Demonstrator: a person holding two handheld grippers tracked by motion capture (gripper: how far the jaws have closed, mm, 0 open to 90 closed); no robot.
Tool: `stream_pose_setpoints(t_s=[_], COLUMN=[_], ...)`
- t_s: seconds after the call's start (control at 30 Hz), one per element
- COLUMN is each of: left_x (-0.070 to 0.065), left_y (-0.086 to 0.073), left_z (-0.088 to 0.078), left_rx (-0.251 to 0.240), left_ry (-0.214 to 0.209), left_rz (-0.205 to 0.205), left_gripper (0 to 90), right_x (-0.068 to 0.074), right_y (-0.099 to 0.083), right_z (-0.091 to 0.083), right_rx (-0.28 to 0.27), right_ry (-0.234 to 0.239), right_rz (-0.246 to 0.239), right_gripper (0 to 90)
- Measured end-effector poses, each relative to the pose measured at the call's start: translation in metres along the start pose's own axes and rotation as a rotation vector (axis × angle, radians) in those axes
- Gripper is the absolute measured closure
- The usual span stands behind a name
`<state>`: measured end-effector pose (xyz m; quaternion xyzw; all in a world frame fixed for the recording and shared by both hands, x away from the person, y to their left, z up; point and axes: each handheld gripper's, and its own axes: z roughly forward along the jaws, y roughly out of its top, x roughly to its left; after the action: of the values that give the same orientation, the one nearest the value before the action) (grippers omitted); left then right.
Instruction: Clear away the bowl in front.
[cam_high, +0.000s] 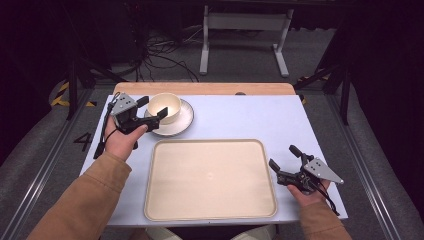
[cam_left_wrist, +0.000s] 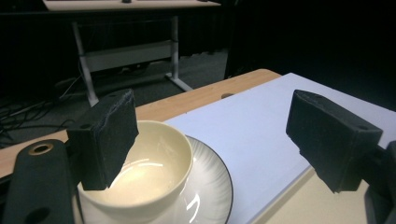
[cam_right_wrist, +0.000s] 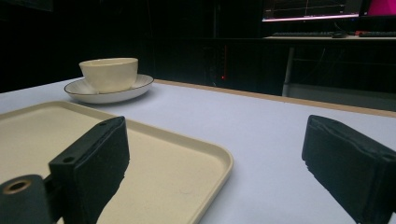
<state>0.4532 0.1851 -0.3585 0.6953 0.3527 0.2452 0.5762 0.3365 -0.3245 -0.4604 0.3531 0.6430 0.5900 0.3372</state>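
1. The bowl (cam_high: 165, 107) sits upright on the plate (cam_high: 181, 123), partly between the left gripper's (cam_high: 153, 109) fingers (cam_left_wrist: 108, 138): one finger hangs over its near rim, the other stands well off to the side over the plate's edge.
2. Those fingers are spread and pinch nothing.
3. To grip well, I would judge it best to centre the bowl's wall between the fingers, one inside the rim and one outside, then close gently, since glazed ware slips.
4. Lift straight up so the plate stays put.
5. The right gripper (cam_high: 285, 163), fingers (cam_right_wrist: 91, 168) spread and empty, rests beside the tray's (cam_high: 210, 180) right edge.
6. Count: one bowl, one plate, one tray, two grippers, all on one tabletop (cam_high: 260, 120).
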Motion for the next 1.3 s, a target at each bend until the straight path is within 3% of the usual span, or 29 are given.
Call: stream_pose_setpoints(t_s=[0.17,0.5,0.67,0.8,0.93,1.07,1.1,1.3], left_x=[0.006,0.015,0.022,0.025,0.035,0.042,0.047,0.055], left_y=[0.004,0.008,0.008,0.009,0.007,0.004,0.001,-0.005], left_z=[0.009,0.027,0.037,0.042,0.053,0.055,0.058,0.063], left_rx=[-0.007,0.009,0.023,0.031,0.113,0.132,0.163,0.229], left_ry=[-0.018,0.022,-0.034,-0.046,-0.089,-0.130,-0.148,-0.161], left_rz=[-0.002,0.026,0.024,0.035,0.049,0.049,0.055,0.063], left_gripper=[17.5,17.5,18.6,22.5,30.1,35.3,36.7,43.2], right_x=[0.000,0.001,0.001,0.001,0.001,0.001,0.001,0.001], right_y=[0.000,0.000,-0.001,-0.001,-0.001,-0.002,-0.002,-0.002], right_z=[-0.001,-0.001,-0.002,-0.002,-0.003,-0.004,-0.004,-0.004], right_rx=[-0.009,-0.012,-0.018,-0.023,-0.032,-0.042,-0.043,-0.044], right_ry=[0.002,-0.008,-0.010,-0.010,-0.011,-0.011,-0.011,-0.010], right_rz=[0.007,-0.002,-0.002,-0.001,0.000,-0.006,-0.006,0.001], right_gripper=[7.8,7.8,7.2,7.1,6.4,6.1,6.0,5.6])
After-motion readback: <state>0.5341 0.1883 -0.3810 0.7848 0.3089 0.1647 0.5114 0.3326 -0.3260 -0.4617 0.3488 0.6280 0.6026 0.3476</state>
